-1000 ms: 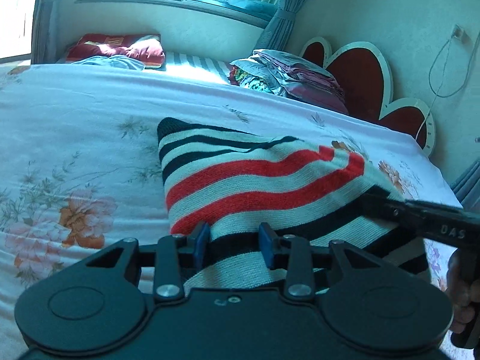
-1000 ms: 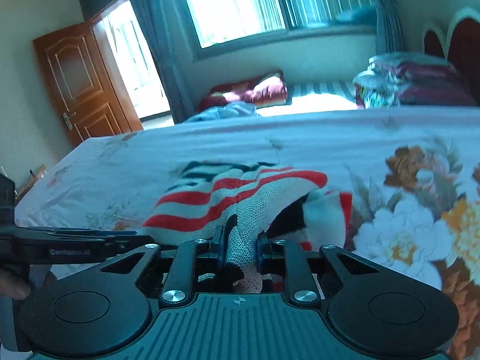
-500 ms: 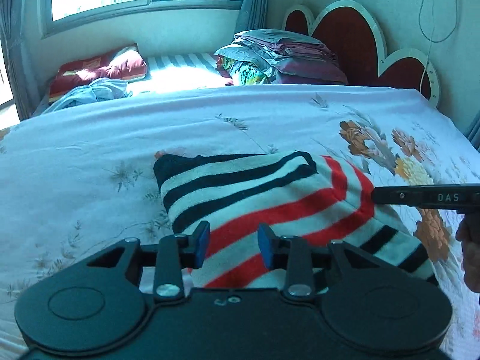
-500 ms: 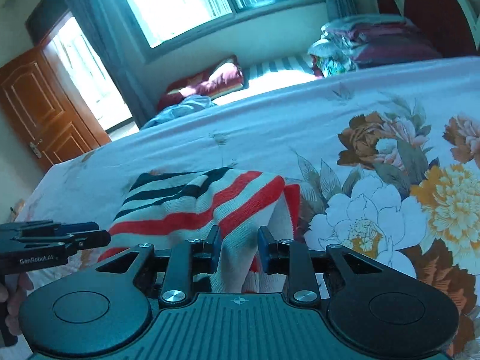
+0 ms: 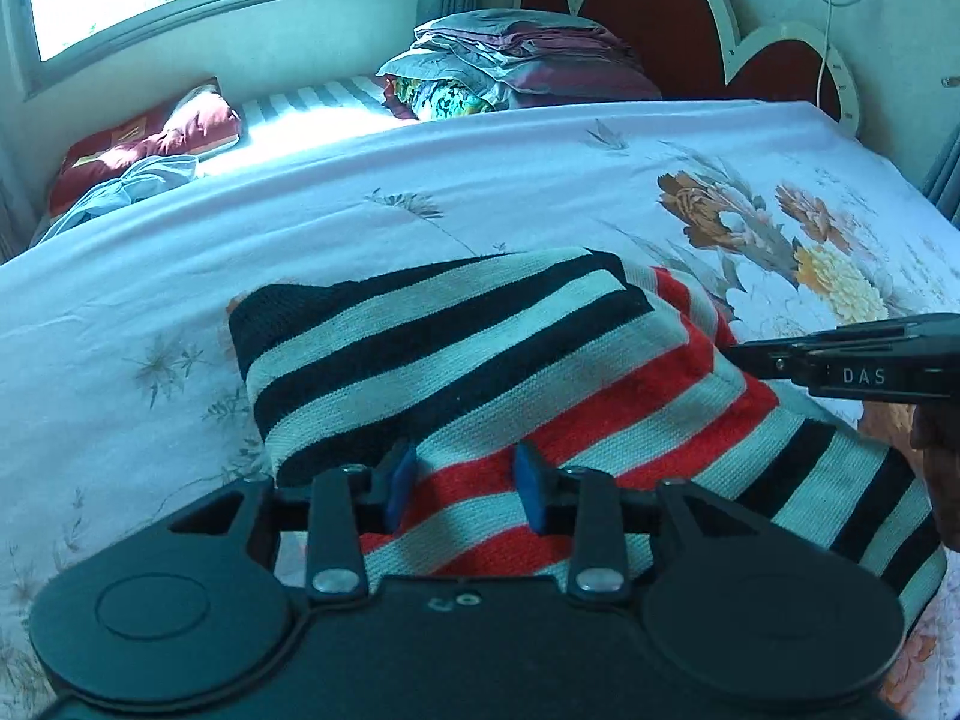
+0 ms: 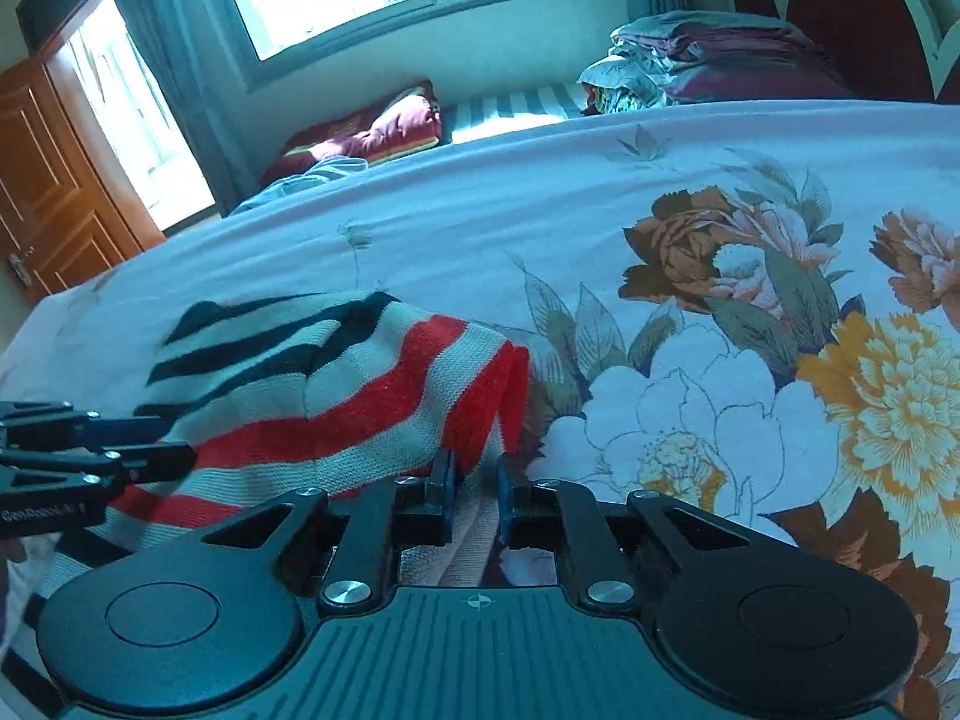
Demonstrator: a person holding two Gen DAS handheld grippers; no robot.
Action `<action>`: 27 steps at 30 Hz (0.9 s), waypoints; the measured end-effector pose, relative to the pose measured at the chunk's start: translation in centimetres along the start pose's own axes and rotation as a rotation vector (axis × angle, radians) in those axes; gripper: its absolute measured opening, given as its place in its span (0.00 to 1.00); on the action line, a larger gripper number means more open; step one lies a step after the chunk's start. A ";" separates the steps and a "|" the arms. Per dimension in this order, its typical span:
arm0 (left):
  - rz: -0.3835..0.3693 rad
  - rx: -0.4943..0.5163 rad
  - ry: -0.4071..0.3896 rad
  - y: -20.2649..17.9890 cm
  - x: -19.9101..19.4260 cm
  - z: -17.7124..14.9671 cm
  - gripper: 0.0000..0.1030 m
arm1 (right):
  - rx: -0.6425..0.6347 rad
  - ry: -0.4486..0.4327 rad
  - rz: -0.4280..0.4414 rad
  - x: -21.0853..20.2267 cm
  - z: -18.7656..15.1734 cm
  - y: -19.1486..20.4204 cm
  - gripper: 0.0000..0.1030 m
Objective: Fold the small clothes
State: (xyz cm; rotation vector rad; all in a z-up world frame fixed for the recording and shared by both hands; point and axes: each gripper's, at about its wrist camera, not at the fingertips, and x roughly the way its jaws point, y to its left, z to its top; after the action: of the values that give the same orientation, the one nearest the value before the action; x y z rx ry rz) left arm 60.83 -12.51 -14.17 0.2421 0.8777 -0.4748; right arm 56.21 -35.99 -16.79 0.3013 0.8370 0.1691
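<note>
A small knit garment [image 5: 480, 372] with black, white and red stripes lies folded on the floral bedsheet [image 5: 420, 180]. My left gripper [image 5: 465, 486] is open, its blue pads [image 5: 399, 477] spread over the garment's near edge without pinching it. My right gripper [image 6: 474, 495] is open with a narrow gap; the garment's red folded edge [image 6: 480, 396] lies just ahead of its pads. The garment also shows in the right wrist view [image 6: 312, 384]. The right gripper appears in the left wrist view [image 5: 852, 360], and the left one in the right wrist view [image 6: 78, 444].
A stack of folded bedding [image 5: 516, 60] sits by the red heart-shaped headboard [image 5: 660, 18]. A red pillow [image 5: 150, 138] and light cloth [image 5: 132, 186] lie under the window. A wooden door [image 6: 54, 198] stands at the left. Large printed flowers [image 6: 780, 360] cover the sheet's right side.
Both grippers let go of the garment's edge after carrying it over; the fold now lies flat on the bed. The right gripper's jaws opened slightly.
</note>
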 end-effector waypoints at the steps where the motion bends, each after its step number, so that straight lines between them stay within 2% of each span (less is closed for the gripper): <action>1: 0.005 0.017 0.006 -0.2 0.1 0.1 0.33 | 0.019 0.006 0.001 0.0 0.1 -0.1 0.12; 4: -0.017 0.003 0.018 0.6 -0.7 0.5 0.33 | -0.030 0.010 -0.025 -0.9 0.7 0.8 0.12; 5: -0.028 -0.014 -0.010 0.9 -1.8 0.4 0.32 | -0.044 -0.015 -0.033 -1.9 0.9 1.3 0.12; 6: -0.053 -0.029 -0.048 1.1 -3.1 0.1 0.32 | -0.063 -0.040 -0.021 -3.1 1.2 1.8 0.12; 9: -0.078 -0.048 -0.092 0.5 -6.4 -1.8 0.32 | -0.136 -0.070 0.061 -6.6 0.9 3.7 0.12; 12: -0.061 -0.032 -0.080 -1.1 -7.1 -4.0 0.30 | -0.243 -0.016 0.089 -7.5 -0.8 5.5 0.12; 13: -0.046 -0.027 -0.054 -1.6 -6.5 -4.6 0.32 | -0.279 0.030 0.062 -6.8 -1.7 5.9 0.12; 15: 0.013 0.038 -0.064 -3.0 -5.8 -5.6 0.32 | -0.347 0.086 -0.012 -4.9 -3.6 6.0 0.12; 17: 0.046 0.050 -0.064 -3.7 -5.4 -5.4 0.32 | -0.334 0.054 -0.014 -4.5 -4.0 5.7 0.12; 20: 0.033 0.005 -0.052 -3.1 -6.2 -5.1 0.30 | -0.306 0.067 -0.017 -4.6 -3.5 5.7 0.12; 23: 0.027 -0.018 -0.070 -3.1 -8.7 -6.0 0.29 | -0.331 0.030 0.005 -7.0 -3.6 6.4 0.12; 27: 0.058 -0.014 -0.050 -4.2 -10.2 -8.5 0.29 | -0.370 0.025 0.058 -9.8 -5.0 7.2 0.12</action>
State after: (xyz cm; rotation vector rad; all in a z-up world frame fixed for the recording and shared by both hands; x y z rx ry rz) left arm 47.40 -9.79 -11.47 0.2415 0.8227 -0.4186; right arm 45.76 -30.80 -10.72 -0.0239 0.8043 0.3767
